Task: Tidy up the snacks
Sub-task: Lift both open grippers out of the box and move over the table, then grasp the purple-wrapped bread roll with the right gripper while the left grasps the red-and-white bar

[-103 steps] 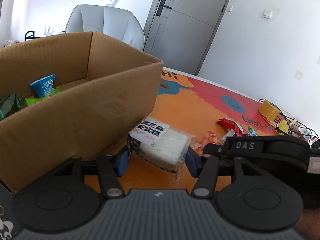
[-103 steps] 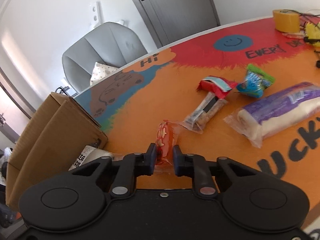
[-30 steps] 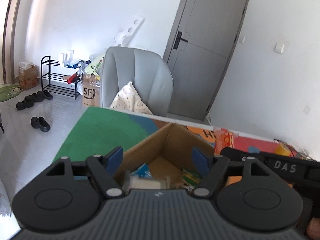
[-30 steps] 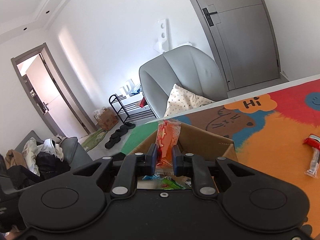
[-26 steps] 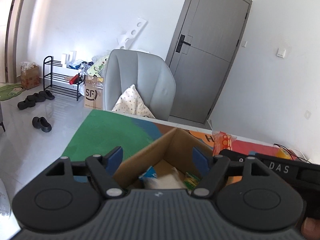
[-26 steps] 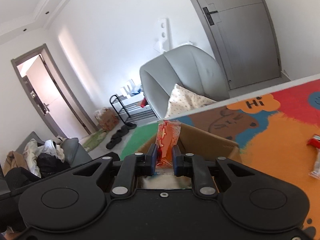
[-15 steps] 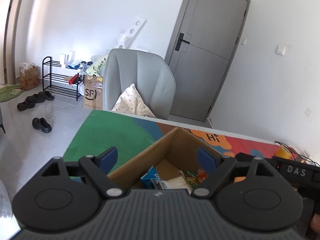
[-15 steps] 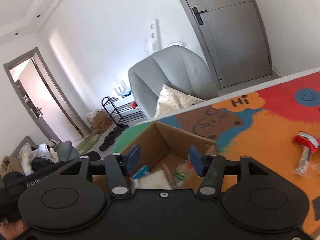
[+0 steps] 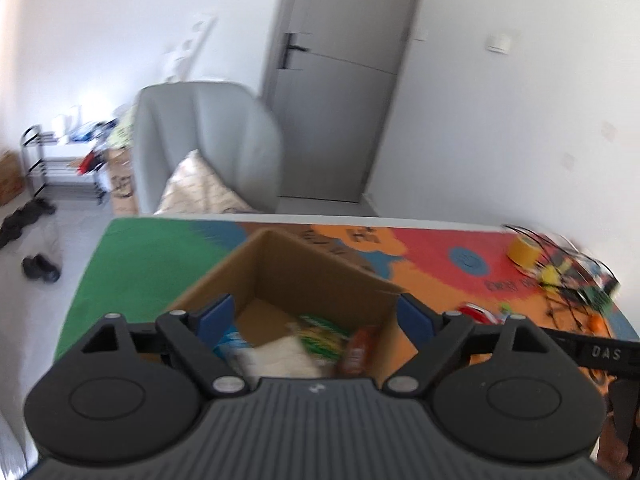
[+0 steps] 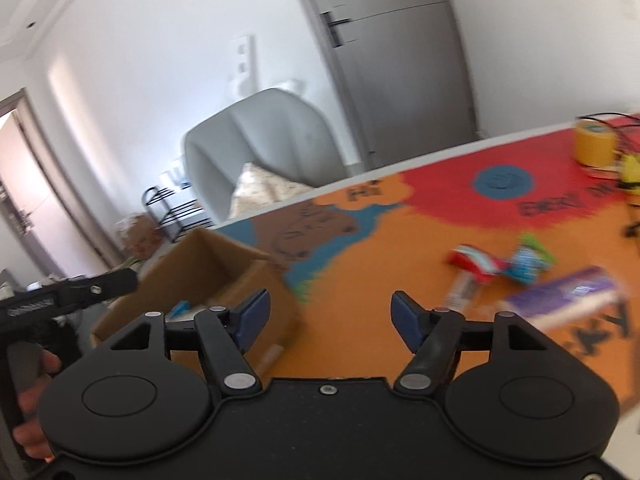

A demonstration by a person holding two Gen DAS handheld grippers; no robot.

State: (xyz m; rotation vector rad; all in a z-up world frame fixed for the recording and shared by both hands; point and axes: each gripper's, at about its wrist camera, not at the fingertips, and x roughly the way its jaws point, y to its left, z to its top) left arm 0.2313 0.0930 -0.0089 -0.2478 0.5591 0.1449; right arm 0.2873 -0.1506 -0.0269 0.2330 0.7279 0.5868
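Release confirmed: right gripper [image 10: 326, 318] jaws opening, empty; orange snack packet [image 9: 354, 346] now lies in cardboard box [image 9: 320, 264]. Left gripper [image 9: 316, 316] opening wide, empty. Table snacks [image 10: 524, 260] remain.

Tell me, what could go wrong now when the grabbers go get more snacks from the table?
The snacks left on the mat lie close together: the red packet, the blue-green packet and the purple-wrapped roll. The right gripper, its jaws opening and empty, might pinch two at once or push one away. The tangle of cables near the yellow tape roll could snag a gripper that reaches too far.
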